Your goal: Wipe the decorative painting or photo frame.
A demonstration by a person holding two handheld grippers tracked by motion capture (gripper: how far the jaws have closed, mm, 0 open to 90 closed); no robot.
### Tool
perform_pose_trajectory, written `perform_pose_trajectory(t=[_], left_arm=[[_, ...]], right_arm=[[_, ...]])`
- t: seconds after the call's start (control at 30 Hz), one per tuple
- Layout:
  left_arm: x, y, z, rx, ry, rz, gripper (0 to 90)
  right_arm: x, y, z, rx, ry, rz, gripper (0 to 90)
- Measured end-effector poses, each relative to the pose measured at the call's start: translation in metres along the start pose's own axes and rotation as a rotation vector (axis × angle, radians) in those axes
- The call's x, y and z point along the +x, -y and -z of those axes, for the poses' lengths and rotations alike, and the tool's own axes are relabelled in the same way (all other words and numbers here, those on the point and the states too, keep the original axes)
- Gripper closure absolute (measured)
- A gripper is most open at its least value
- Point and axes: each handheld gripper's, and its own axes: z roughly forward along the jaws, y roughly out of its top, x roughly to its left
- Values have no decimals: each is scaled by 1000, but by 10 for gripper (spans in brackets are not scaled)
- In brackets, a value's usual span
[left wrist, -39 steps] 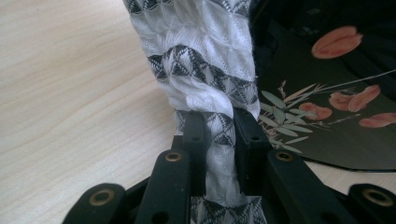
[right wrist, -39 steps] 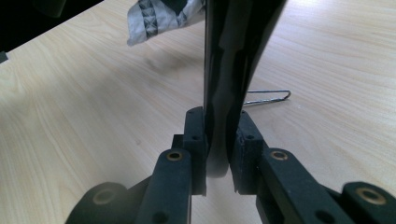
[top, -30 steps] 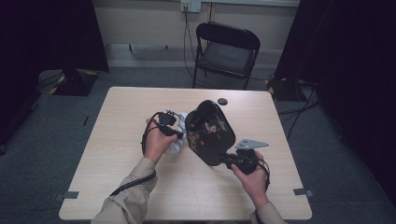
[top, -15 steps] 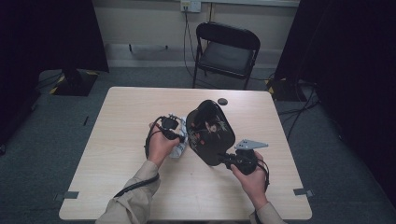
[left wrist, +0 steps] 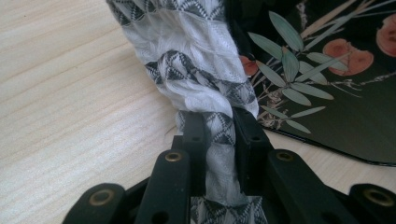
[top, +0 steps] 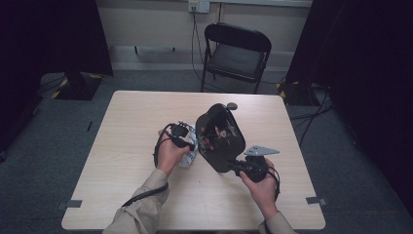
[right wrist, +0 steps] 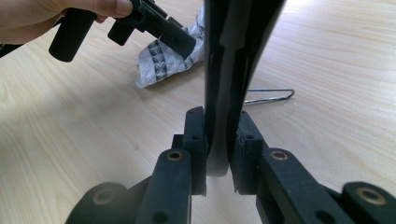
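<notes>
Right gripper [right wrist: 217, 140] first, nearest the person: its two black jaws are clamped tight on the bottom rim of a glossy black tray [right wrist: 238, 56], which stands on edge straight up out of the grip, tilted away toward the far side of the table [top: 146, 204]. Looks like a wipe-down in progress, and the job of this hand is simply to hold steady; the grip sits right at the rim's edge, so any twist could let that slick lacquer slide out. Just beyond the tray's rim on the right gripper's far side, a thin wire clip [right wrist: 271, 97] lies flat on the wood, apart from everything. Over to the left gripper [left wrist: 219, 140], jaws pinched shut on a twisted white cloth with black triangle print [left wrist: 196, 70], the bunched fabric rising right out of the jaws and meeting the tray's painted face, leaves and reddish fruit showing beside it. Best to press the cloth flat against that face and stroke with even pressure, against the right hand's brace. Farthest out, past the tray's top edge, a small dark round object [top: 232, 105] rests on the table, and a black folding chair [top: 236, 51] waits beyond.
</notes>
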Motion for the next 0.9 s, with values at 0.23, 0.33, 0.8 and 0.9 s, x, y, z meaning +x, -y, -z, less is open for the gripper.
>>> perform_pose_trajectory(t=[0.23,0.33,0.8,0.9], left_arm=[[-2,3,-2,3,11,-4,770],[-3,4,-2,9,9,-10,771],[-10,11,-1,5,27,-14,772],[-12,14,0,3,34,-15,772]], right_arm=[[1,0,0,-2,8,-8,790],[2,0,0,-3,11,-9,790],[5,0,-1,-4,27,-14,790],[6,0,-1,-4,30,-15,790]])
